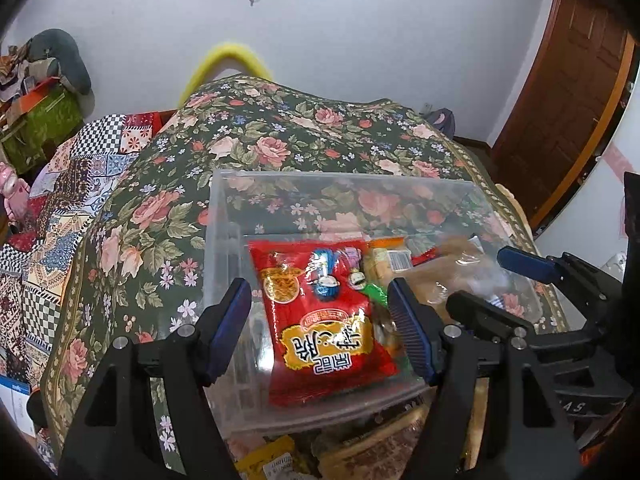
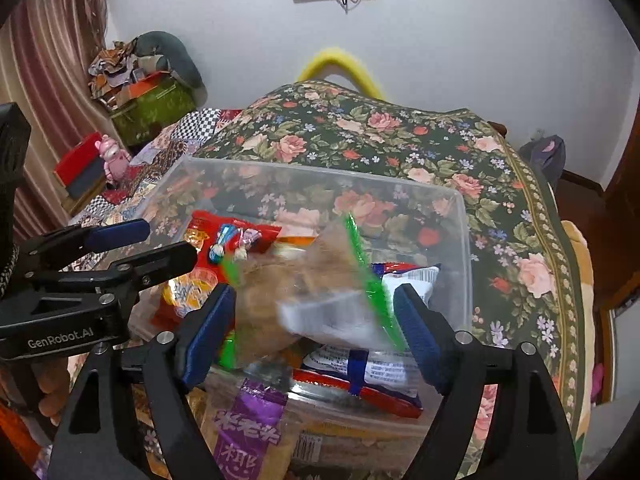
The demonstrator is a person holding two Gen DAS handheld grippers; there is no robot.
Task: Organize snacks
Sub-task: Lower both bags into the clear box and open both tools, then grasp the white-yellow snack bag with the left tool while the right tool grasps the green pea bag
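Note:
A clear plastic bin [image 1: 340, 176] [image 2: 320, 170] stands on the floral cloth and holds several snack packets. My left gripper [image 1: 318, 292] [image 2: 170, 240] hangs open over the bin's left side. A red noodle-snack packet [image 1: 328, 344] [image 2: 200, 220] lies below its pads, with a gap on each side. My right gripper [image 2: 314, 292] [image 1: 478, 280] is over the bin's right side with its jaws apart. A blurred clear bag with green stripes and brown contents [image 2: 304, 300] [image 1: 452, 268] sits between its fingers, loose.
A blue-and-white packet [image 2: 408, 280] lies in the bin's right corner. A purple packet [image 2: 248, 432] and a yellow one [image 1: 268, 460] lie in front of the bin. The floral cloth [image 1: 280, 140] stretches behind. Boxes and a pink toy [image 2: 114, 156] crowd the far left.

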